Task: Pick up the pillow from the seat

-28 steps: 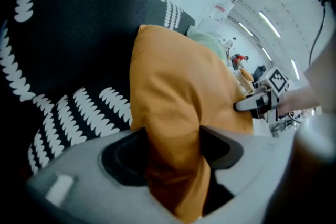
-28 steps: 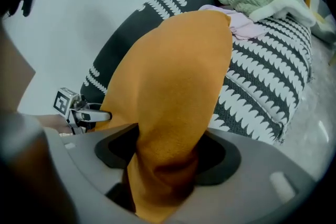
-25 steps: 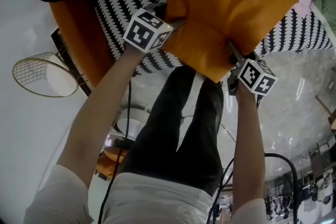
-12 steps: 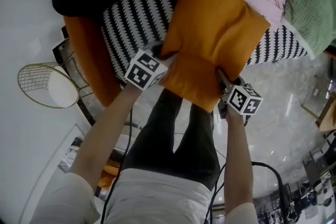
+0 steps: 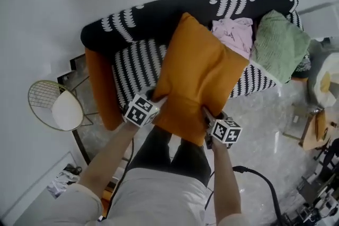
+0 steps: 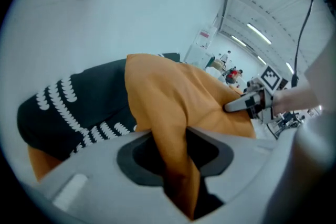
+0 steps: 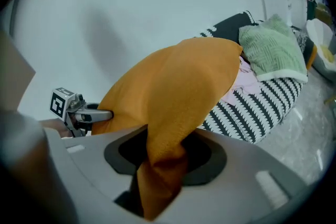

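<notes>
Entry: lift in hand. Far left, a gold wire frame [image 5: 53, 106] stands on the floor beside the sofa, well apart from the work.

Left gripper [image 5: 157, 99]: its jaws have just been closing, and its own view shows them clamped on a bunched fold at the near left corner of the orange pillow [image 5: 198, 71].

The pillow hangs between my two grippers, tilted up over the striped seat [image 5: 132, 69]. It looks raised off the cushion, though I cannot tell whether its far corner is clear.

Right gripper [image 5: 205, 113]: its jaws have likewise just been closing and are pinched on a fold at the near right corner.

Further right, a pink cloth [image 5: 233, 34] and a green cushion [image 5: 278, 42] lie on the seat, the pillow's far edge close to the cloth.

Method: raise both hands at an even rate so neither fold slips (only fabric is gripped, not filling). Draw toward me before swinging, so the far corner does not drag the cloth.
</notes>
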The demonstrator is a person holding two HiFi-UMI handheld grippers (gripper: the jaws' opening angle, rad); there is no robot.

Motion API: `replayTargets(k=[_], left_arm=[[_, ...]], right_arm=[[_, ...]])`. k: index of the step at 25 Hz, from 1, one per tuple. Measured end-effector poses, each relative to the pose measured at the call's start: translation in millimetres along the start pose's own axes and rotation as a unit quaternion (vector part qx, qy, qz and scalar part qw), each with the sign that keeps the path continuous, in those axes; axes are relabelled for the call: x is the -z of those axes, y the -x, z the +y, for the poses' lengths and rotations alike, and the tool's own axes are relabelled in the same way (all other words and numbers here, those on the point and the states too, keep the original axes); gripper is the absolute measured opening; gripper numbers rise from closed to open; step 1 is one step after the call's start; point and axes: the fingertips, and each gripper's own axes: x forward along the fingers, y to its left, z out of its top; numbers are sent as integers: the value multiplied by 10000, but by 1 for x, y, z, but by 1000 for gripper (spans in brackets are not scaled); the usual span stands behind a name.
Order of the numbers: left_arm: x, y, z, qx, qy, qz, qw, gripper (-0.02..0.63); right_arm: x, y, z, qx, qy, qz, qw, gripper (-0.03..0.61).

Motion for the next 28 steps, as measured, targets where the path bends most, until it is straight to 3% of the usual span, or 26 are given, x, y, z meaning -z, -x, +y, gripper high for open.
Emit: replayTargets(k=[14, 22, 28], left_arm=[[-95, 178, -74, -507, -456, -1173, 9908, 140], [-142, 255, -136, -885, -859, -2005, 9719, 144], [-145, 285, -200, -1190, -950, -2527, 9555, 146]], right_arm=[[-78, 149, 134, -31, 1006, -885, 9910, 174], [-109, 244, 185, -150, 1729, -1599, 9718, 174], [-102, 312, 194, -281, 2265, -1909, 9547, 175]])
